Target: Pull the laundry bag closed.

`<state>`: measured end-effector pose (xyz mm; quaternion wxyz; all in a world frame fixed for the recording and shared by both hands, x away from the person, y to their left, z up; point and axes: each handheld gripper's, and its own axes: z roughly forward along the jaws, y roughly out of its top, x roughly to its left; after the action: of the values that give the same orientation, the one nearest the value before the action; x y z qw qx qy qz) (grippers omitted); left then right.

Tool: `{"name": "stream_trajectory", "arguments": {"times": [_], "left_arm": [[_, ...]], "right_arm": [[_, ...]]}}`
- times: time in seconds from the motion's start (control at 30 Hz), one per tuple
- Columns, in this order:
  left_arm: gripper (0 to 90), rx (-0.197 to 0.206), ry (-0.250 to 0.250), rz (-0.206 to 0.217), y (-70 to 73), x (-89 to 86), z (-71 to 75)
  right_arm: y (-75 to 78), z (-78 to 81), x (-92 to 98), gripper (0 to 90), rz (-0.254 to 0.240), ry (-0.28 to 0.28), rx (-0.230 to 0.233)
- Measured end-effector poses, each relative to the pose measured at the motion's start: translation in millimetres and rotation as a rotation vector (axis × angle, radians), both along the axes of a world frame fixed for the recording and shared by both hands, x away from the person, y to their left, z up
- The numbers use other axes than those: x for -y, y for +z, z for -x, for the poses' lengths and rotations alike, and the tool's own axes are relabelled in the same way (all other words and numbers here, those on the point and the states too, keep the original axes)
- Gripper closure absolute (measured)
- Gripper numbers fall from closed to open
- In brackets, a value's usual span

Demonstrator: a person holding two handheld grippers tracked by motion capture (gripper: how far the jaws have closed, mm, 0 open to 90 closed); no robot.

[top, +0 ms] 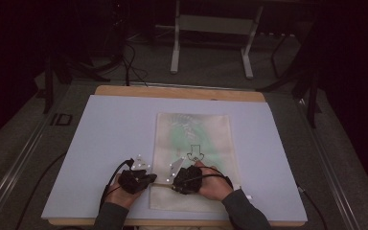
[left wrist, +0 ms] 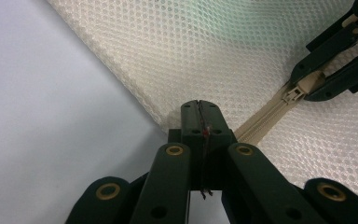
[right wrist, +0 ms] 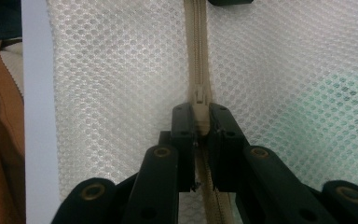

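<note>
A desk (top: 124, 124) with a pale lavender top carries a cream mesh bag (top: 194, 139), lying flat slightly right of centre with something green showing faintly through the netting. Across the bag's near end runs a beige zip (right wrist: 197, 56), and both hands sit at that end. The step in hand looks like working the zip: one tool anchors the bag while the other takes the slider. The left tool (left wrist: 200, 108) has its jaws pressed fully together at the bag's corner, where the zip ends at the edge; it appears to pinch the fabric there, though how much cloth is caught between the pads cannot be told. The right tool (right wrist: 200, 122) is nearly closed, its jaws pinching the zip pull (right wrist: 200, 99) between them, with the zip's teeth running straight ahead of it. In the high view the two tools sit close together, left tool (top: 146, 178) at the bag's left edge and right tool (top: 179, 179) just inside it. The next move probably calls for a steady pull on the slider along the line of the teeth, away from the left tool, while that one holds the corner taut so the mesh does not bunch.
</note>
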<state>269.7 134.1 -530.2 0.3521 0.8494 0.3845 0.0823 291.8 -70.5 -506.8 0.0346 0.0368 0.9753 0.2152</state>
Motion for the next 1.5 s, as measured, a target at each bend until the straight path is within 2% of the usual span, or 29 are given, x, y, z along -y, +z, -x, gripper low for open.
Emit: {"name": "stream_trajectory", "arguments": {"times": [1.5], "left_arm": [[89.6, -0.007, 0.005, 0.004, 0.0, -0.3, -0.3]], "right_arm": [[2.1, 3.8, 11.1, 82.2, 0.017, -0.001, 0.014]]}}
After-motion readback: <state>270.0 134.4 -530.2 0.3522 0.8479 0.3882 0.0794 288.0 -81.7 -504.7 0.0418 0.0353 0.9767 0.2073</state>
